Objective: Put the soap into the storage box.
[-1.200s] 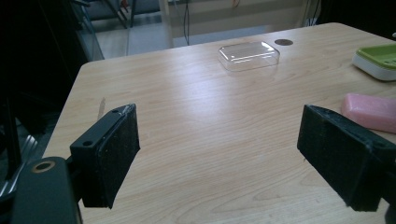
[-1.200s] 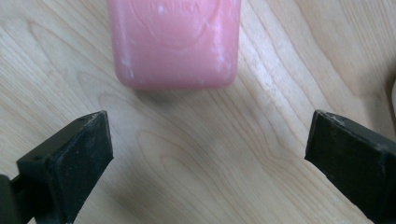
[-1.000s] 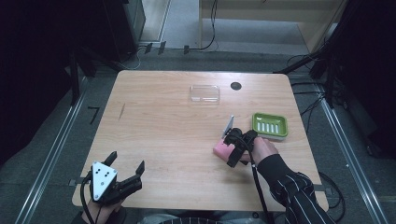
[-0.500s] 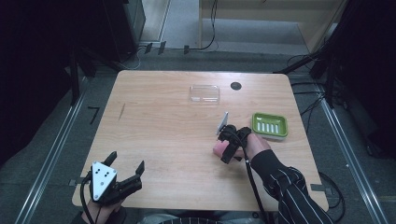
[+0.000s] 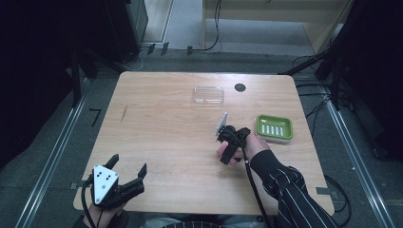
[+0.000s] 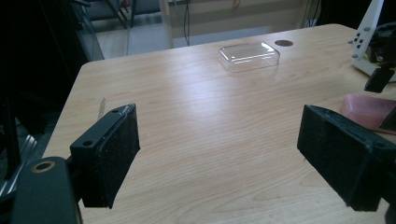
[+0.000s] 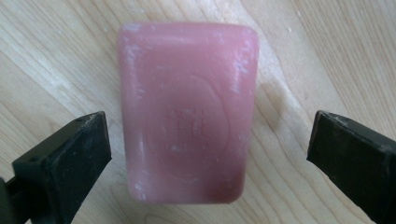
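The pink soap bar (image 7: pixel 187 112) lies flat on the wooden counter (image 5: pixel 161 123), and everything else is easiest placed from it. The right gripper (image 5: pixel 229 147) hangs directly over the soap, pointing down at it; in the right gripper view its two black fingers (image 7: pixel 65 158) stand wide, one off each long side of the bar, both clear of it with bare wood showing between pad and soap. The bar's top face carries a stamped oval mark and some pale scuffing along the edges. From above, a small patch of pink shows beside the gripper's body.

Just to the right of the soap, a little farther back, sits a green soap dish (image 5: pixel 274 127) with slotted ribs. Farther back from the soap, toward the far edge, is a clear plastic lid (image 5: pixel 208 94), and beside that a small dark round hole cover (image 5: pixel 240 87).

The left gripper (image 5: pixel 124 176) is well apart from the soap, off to its left at the near edge of the counter. Its fingers (image 6: pixel 109 154) are also spread wide with nothing between them, and the soap (image 6: pixel 369 109) shows past the right-hand one.
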Action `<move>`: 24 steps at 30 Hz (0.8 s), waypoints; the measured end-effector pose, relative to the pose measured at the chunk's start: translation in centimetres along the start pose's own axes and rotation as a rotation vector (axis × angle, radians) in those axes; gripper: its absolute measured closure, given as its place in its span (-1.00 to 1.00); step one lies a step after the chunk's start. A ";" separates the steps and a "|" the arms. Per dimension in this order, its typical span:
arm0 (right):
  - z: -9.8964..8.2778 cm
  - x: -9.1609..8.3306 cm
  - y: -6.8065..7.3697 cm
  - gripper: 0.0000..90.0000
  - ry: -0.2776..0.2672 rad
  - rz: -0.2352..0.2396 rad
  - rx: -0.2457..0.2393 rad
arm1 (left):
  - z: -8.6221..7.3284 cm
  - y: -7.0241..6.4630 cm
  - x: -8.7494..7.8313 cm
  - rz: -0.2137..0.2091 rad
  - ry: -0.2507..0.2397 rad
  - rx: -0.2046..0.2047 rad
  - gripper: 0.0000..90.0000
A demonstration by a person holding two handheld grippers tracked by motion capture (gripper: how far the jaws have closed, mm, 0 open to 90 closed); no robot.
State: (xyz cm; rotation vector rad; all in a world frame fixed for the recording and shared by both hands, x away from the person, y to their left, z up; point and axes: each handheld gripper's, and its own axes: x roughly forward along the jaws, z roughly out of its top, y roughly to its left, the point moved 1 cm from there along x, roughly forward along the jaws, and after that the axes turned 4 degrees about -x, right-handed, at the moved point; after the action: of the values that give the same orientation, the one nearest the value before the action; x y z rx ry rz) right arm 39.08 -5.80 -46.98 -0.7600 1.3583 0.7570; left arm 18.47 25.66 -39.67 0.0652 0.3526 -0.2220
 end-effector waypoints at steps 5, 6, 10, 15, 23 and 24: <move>0.3 0.2 0.0 -1.00 -0.001 0.001 0.005 | 0.0 0.0 0.0 -0.001 -0.001 -0.001 -0.70; 0.3 0.2 0.0 -1.00 0.006 0.003 0.002 | 0.0 0.0 0.0 -0.001 -0.001 -0.001 -0.70; 0.3 0.1 0.0 -0.91 -0.002 0.000 -0.004 | 0.0 0.0 0.0 -0.001 0.002 0.000 -0.70; 0.3 0.0 0.2 -0.67 -0.013 0.017 -0.013 | 0.0 0.0 0.0 0.001 0.001 -0.001 -0.70; 0.4 0.1 0.5 -0.48 -0.005 0.022 -0.020 | 0.0 0.0 0.0 0.000 0.000 0.000 -0.70; 0.4 0.1 0.5 -0.48 -0.005 0.022 -0.020 | 0.0 0.0 0.0 0.000 0.001 0.001 -0.70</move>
State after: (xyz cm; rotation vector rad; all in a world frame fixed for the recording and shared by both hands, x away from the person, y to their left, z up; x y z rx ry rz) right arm 38.90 -5.21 -47.10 -0.7599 1.3586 0.7907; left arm 18.48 25.63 -39.67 0.0665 0.3533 -0.2226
